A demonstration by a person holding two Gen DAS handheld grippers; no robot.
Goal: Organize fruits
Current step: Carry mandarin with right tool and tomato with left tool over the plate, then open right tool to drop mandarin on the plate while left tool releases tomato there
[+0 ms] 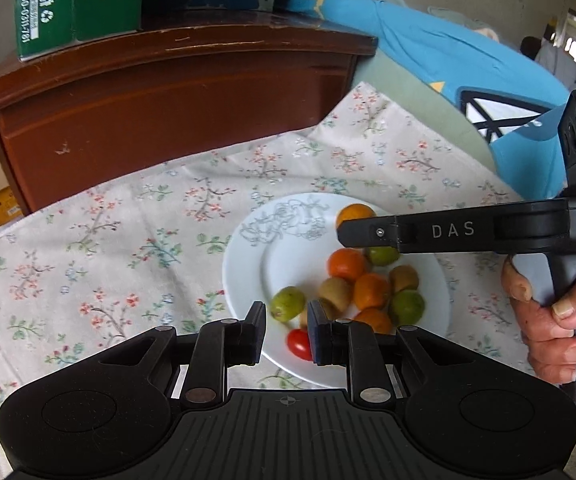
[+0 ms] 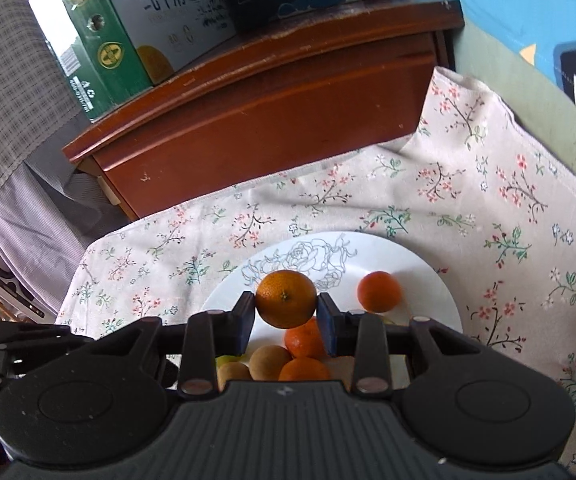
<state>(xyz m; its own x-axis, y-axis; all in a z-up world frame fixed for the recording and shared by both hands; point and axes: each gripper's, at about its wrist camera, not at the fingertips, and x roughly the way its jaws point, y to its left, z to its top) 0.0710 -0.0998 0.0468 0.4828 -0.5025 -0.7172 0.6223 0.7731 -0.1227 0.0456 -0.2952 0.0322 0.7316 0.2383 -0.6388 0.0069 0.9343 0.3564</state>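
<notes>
A white plate (image 1: 244,276) (image 2: 428,276) on the floral cloth holds mandarins (image 1: 347,265), green fruits (image 1: 287,304) and brown kiwi-like fruits (image 1: 336,292) in a loose heap. My left gripper (image 1: 288,332) hangs low over the plate's near rim with its jaws a little apart. A red cherry tomato (image 1: 298,343) lies between them against the right pad, clear of the left pad. My right gripper (image 2: 286,308) (image 1: 342,234) is shut on a mandarin (image 2: 286,299) (image 1: 355,213), held just above the heap. Another mandarin (image 2: 379,291) sits alone on the plate's right side.
A dark wooden cabinet (image 1: 168,112) (image 2: 268,112) stands behind the cloth, with a green carton (image 1: 48,4) (image 2: 96,48) and a dark box on top. Blue bedding (image 1: 468,60) lies at the right. A person's hand (image 1: 552,320) grips the right gripper's handle.
</notes>
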